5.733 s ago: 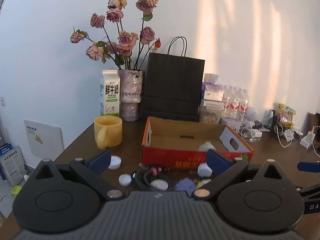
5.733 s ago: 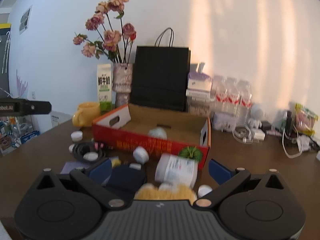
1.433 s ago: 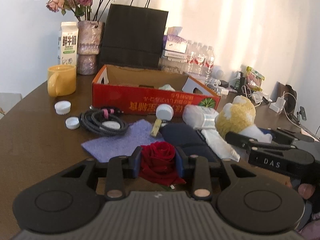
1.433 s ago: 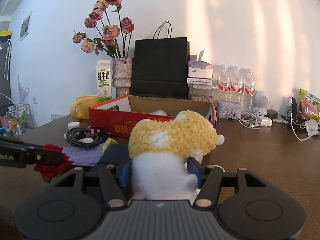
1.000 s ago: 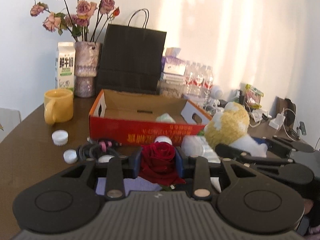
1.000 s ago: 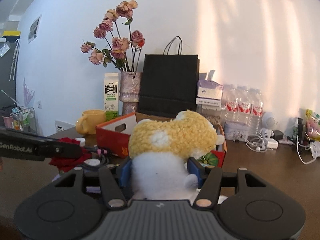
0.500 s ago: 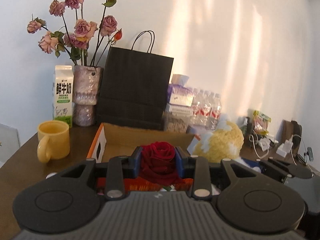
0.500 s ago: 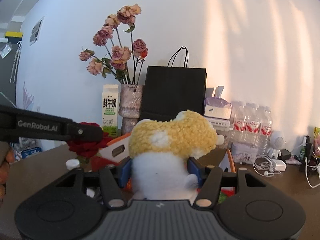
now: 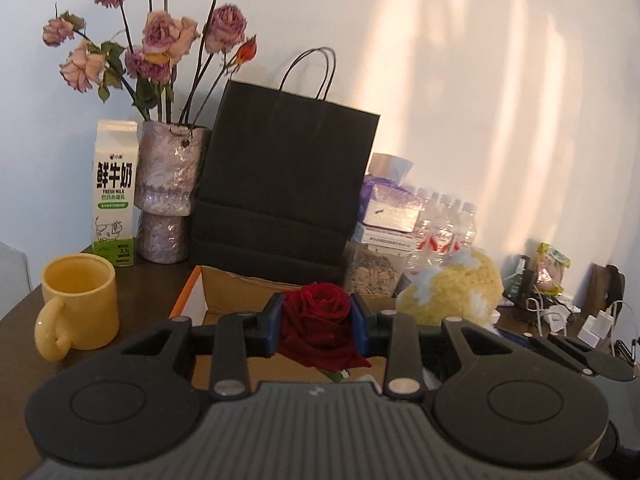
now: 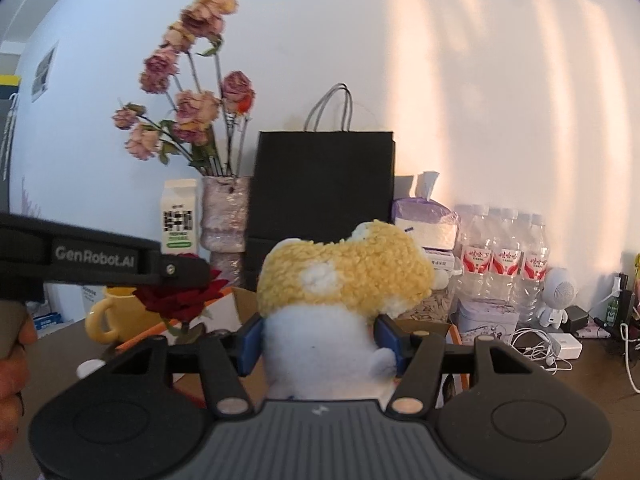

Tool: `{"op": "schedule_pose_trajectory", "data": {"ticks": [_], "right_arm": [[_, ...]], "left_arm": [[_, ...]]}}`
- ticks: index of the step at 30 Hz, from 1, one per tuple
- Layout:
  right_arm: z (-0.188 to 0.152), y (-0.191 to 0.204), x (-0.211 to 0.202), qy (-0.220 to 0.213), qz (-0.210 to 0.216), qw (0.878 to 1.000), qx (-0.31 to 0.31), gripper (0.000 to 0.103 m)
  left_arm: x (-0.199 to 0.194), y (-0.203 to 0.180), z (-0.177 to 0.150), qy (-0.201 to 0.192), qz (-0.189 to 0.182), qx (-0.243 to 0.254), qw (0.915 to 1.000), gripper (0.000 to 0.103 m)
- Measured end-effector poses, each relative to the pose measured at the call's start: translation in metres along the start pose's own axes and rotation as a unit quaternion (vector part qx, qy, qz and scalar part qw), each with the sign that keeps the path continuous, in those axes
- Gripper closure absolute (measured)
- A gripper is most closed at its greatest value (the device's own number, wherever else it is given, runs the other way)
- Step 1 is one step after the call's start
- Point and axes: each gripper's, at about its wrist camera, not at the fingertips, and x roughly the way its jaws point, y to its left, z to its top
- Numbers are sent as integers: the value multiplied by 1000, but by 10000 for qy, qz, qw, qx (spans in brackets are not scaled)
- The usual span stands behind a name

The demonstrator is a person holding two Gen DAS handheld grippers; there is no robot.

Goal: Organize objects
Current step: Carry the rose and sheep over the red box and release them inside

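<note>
While the left gripper (image 9: 318, 322) clamps a red rose (image 9: 320, 326) above the near edge of the cardboard box (image 9: 224, 292), the right gripper (image 10: 320, 338) grips a yellow-and-white plush toy (image 10: 340, 280) over that box's right end, in front of the black paper bag (image 10: 320, 188).

Left gripper (image 9: 318, 326) holds rose (image 9: 320, 316) between its pads, over the near part of the cardboard box (image 9: 236, 292). Right gripper (image 10: 319, 340) holds plush toy (image 10: 344, 280), to the right of the rose. Mug (image 9: 80, 300) left of box. Behind mug: milk carton (image 9: 115, 188), then vase (image 9: 168, 192) to its right, paper bag (image 9: 286, 184) right of vase, directly behind box. Water bottles (image 10: 504, 256) right of bag, against wall.
</note>
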Motion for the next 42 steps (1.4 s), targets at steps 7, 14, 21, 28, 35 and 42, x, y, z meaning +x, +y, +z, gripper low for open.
{"op": "schedule_pose_trajectory", "data": {"ticks": [7, 14, 21, 28, 35, 42], "right_arm": [[-9, -22, 35, 253, -106, 9992, 298, 45], [-28, -34, 52, 630, -165, 9971, 392, 45], [-33, -34, 55, 724, -185, 9965, 372, 43], [-35, -31, 55, 756, -250, 9962, 350, 0], [-36, -30, 58, 856, -245, 9954, 348, 0], [-36, -30, 57, 870, -246, 9953, 350, 0]], "left_arm": [[41, 12, -4, 240, 180, -67, 9995, 68], [60, 27, -11, 423, 456, -59, 9980, 67], [63, 28, -15, 505, 509, -16, 9974, 57], [58, 23, -14, 315, 742, 105, 9967, 0], [60, 25, -14, 378, 846, 82, 9957, 0], [58, 25, -14, 379, 823, 87, 9959, 0]]}}
